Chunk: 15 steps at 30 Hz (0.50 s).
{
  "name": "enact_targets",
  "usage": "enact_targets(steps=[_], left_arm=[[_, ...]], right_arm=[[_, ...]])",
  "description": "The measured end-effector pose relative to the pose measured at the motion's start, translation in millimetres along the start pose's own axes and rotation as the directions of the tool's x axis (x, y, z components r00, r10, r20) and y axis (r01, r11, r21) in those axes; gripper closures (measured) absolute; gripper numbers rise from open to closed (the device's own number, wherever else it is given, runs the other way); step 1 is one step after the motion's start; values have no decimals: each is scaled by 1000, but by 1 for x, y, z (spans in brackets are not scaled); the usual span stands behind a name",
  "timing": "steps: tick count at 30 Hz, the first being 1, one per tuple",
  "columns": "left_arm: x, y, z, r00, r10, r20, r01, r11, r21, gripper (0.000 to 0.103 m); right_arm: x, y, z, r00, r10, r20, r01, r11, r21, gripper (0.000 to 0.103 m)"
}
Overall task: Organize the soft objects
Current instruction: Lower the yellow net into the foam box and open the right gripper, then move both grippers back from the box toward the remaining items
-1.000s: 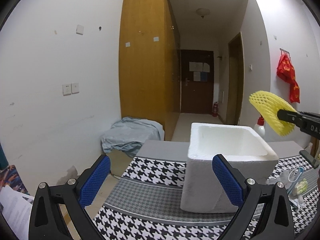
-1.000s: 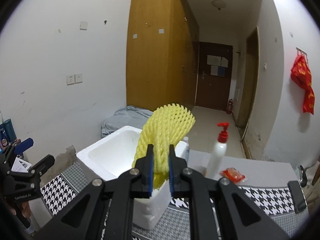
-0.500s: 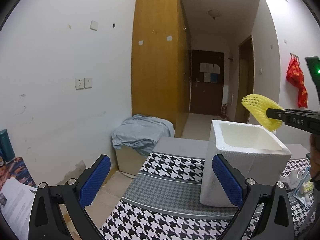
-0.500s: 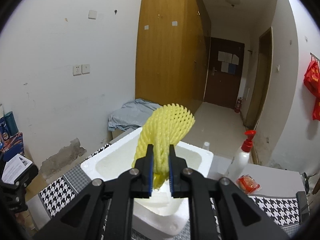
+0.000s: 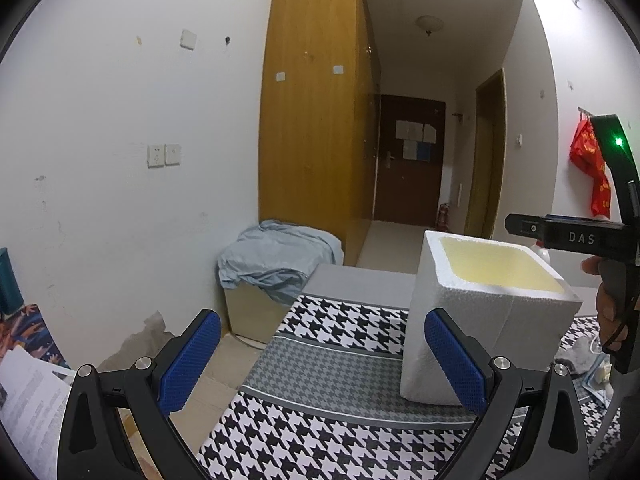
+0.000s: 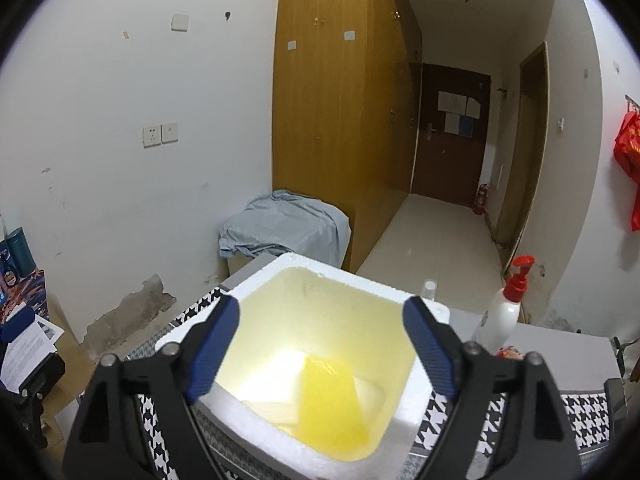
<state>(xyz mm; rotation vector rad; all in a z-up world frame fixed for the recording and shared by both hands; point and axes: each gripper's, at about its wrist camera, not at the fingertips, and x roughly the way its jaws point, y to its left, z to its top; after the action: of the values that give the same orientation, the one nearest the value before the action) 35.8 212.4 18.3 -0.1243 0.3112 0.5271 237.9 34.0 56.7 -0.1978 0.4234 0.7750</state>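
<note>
Since a second ago our yellow foam net (image 6: 330, 412) has dropped out of the right tool (image 6: 320, 344) and now sits blurred at the bottom of the white foam box (image 6: 416, 400), lower centre of the right wrist frame. That tool's jaws are opening, nothing between them, hovering right over the box. Our left tool (image 5: 320, 360) is spread wide and empty too, low in its frame, with the box at centre right on the houndstooth worktop (image 5: 340, 432). A white pump bottle (image 6: 502, 312) stands just beside the box.
</note>
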Motion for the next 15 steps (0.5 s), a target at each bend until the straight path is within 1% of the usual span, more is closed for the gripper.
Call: enact_targets(steps=[2,5,15], left_arm=[[-2,-1,-2,1000,-4,4,4,1000,4,1],[-5,-4,-2,1000,-14,13,14,1000,3,1],[-19,-18,-2,998,-68,7,68,998,8,1]], right_arm=[[-4,-1,-2,1000,9,-5,-9,1000,9,12],[-16,-3,-2,1000,10,17,-10,1000,11,6],[-63,-6,-11,997,-1,71,0,1000,8,3]])
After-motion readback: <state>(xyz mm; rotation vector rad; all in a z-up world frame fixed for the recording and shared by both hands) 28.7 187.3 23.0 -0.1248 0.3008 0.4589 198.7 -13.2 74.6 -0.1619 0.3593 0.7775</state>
